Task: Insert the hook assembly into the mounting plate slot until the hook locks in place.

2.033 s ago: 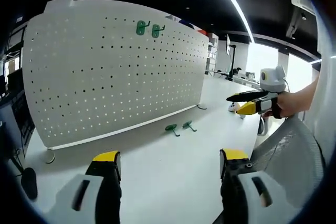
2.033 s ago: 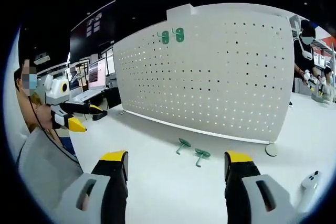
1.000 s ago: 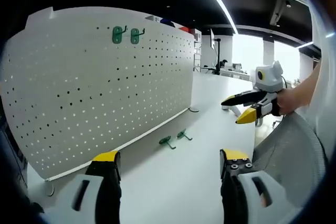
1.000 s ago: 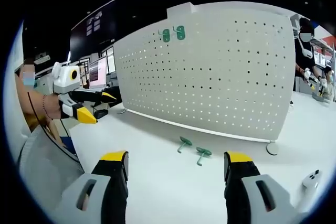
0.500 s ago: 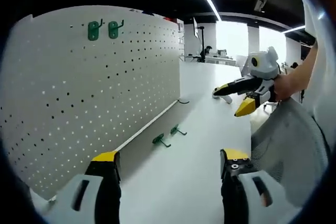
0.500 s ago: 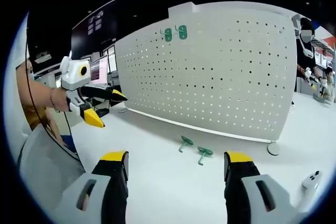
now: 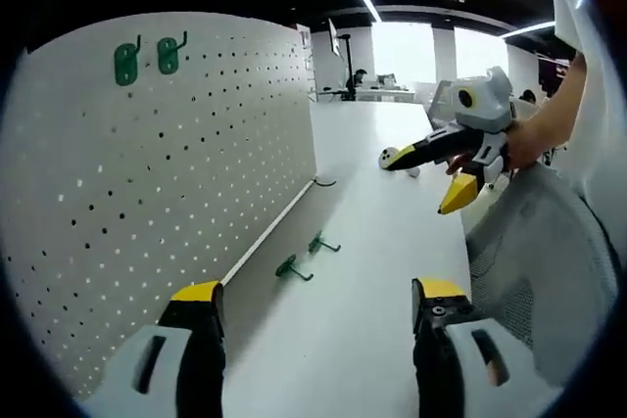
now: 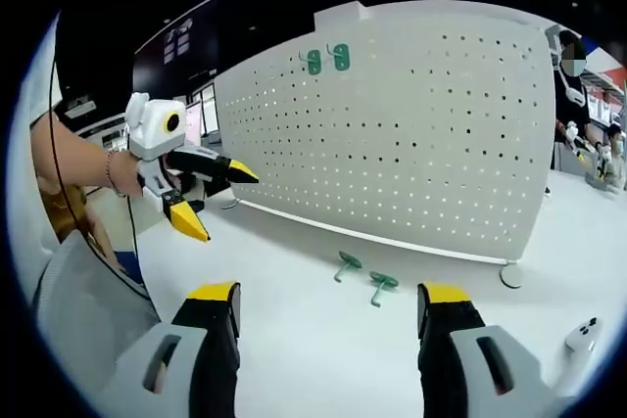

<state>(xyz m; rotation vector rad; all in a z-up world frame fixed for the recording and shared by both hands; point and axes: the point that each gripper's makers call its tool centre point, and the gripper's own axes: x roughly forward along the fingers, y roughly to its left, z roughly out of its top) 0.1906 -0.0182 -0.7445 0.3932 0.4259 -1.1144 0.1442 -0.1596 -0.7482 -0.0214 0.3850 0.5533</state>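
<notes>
Two green hooks (image 8: 359,275) lie side by side on the white surface (image 8: 294,340) near the foot of the pegboard (image 8: 431,134); two more hooks hang (image 8: 325,60) near its top edge; both grippers are open and empty, left (image 8: 217,197) raised in the air, right (image 7: 436,175) likewise; a dim office with ceiling strip lights lies beyond.

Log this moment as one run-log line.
left tool: open, empty | right tool: open, empty | two green hooks: loose on table | two hooks: hung on pegboard | insertion: not yet begun
</notes>
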